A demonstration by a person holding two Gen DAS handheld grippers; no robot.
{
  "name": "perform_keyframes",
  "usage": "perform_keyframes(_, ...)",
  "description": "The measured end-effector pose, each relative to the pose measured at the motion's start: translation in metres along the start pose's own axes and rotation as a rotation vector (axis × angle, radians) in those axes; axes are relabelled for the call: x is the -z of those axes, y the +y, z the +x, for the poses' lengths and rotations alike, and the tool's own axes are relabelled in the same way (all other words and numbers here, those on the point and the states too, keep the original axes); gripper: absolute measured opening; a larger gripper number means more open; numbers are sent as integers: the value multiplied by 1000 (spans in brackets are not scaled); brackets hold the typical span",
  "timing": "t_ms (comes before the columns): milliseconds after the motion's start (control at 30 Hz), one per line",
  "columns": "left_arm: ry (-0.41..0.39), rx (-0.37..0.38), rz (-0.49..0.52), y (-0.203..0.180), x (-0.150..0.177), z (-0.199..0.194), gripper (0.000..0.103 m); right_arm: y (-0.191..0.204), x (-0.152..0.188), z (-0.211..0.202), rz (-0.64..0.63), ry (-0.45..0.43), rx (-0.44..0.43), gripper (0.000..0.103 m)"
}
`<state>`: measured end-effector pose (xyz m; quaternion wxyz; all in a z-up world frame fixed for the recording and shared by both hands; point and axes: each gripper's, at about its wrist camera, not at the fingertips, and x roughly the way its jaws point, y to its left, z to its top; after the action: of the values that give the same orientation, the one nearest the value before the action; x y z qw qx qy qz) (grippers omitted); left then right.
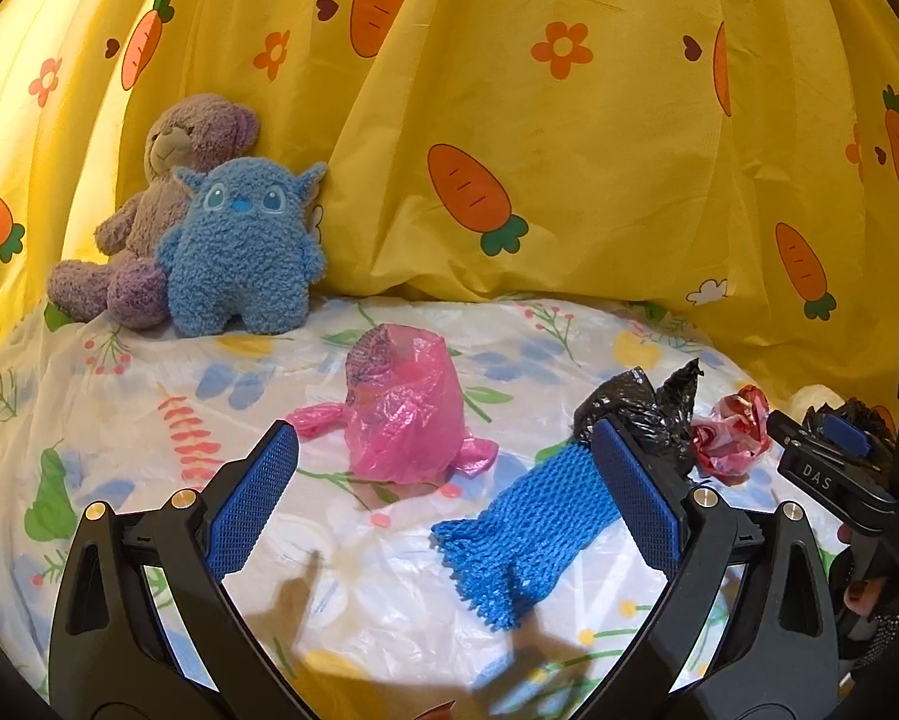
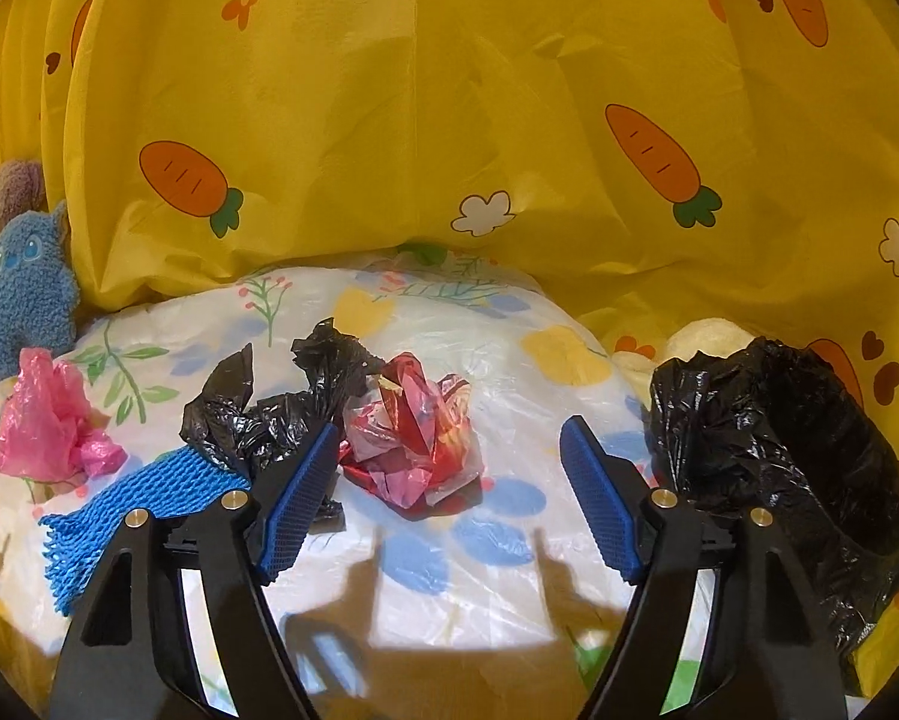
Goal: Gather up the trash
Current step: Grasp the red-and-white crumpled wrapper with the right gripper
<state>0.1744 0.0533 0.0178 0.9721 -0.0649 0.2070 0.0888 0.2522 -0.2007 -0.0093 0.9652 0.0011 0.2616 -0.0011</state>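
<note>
The right gripper (image 2: 449, 468), jaws spread and empty, frames the crumpled red wrapper (image 2: 416, 450) at frame centre. The left gripper (image 1: 443, 492) gapes around the pink bag (image 1: 404, 414). "DAS" is readable lower right.

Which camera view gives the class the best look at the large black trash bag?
The right wrist view. There the black trash bag fills the right side, its crumpled wall and open top plain beside the right claw. The left wrist view catches only a dark scrap of it at the far right edge, behind the right claw.
</note>
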Motion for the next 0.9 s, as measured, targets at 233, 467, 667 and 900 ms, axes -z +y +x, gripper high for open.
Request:
perform_keyframes(233, 0, -10, 5, 2, -2, 11, 97, -4, -3, 32, 42, 71, -11, 64)
perform_keyframes(467, 32, -2, 0, 4, -2, 20, 97, -5, -1, 47, 42, 125, -19, 47)
perform_keyframes(667, 34, -13, -7, 15, -6, 21, 96, 0, -1, 50, 25, 137, -39, 22)
perform_keyframes(900, 71, -14, -13, 24, -16, 40, 83, 1, -1, 40, 23, 80, -26, 21)
